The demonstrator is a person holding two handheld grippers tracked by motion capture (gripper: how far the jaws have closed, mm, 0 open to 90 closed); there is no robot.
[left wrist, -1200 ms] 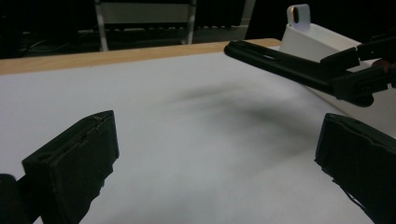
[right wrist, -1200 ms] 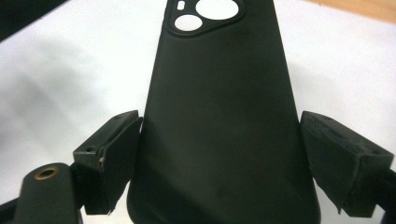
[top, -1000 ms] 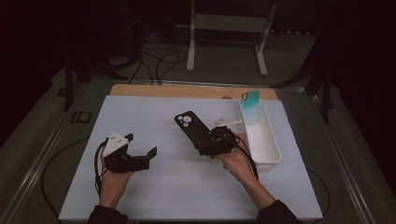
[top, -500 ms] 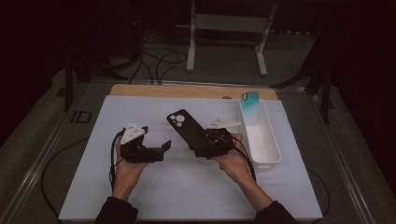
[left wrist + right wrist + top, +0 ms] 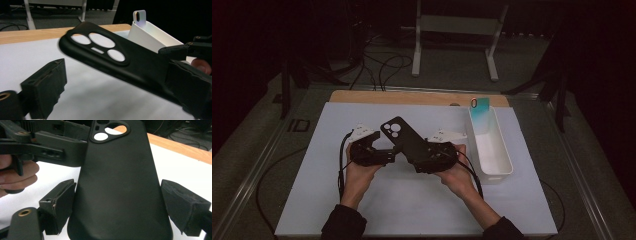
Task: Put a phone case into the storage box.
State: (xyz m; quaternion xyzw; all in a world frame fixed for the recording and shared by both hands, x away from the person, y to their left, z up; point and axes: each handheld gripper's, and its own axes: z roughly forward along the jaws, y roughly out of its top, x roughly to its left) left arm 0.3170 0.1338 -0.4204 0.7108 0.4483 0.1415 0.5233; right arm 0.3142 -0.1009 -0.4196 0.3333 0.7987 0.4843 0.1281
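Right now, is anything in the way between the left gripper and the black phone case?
No, nothing visible. The left gripper is right beside the black phone case, which the right gripper holds up in the air. The left jaws have just been closing a little and stand open around the case's edge.

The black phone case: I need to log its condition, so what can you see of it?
The black phone case looks like matte soft plastic, with a raised camera block of three round holes and a small slot. It is lifted off the white table, tilted, between the right gripper's jaws; the left gripper is at its edge.
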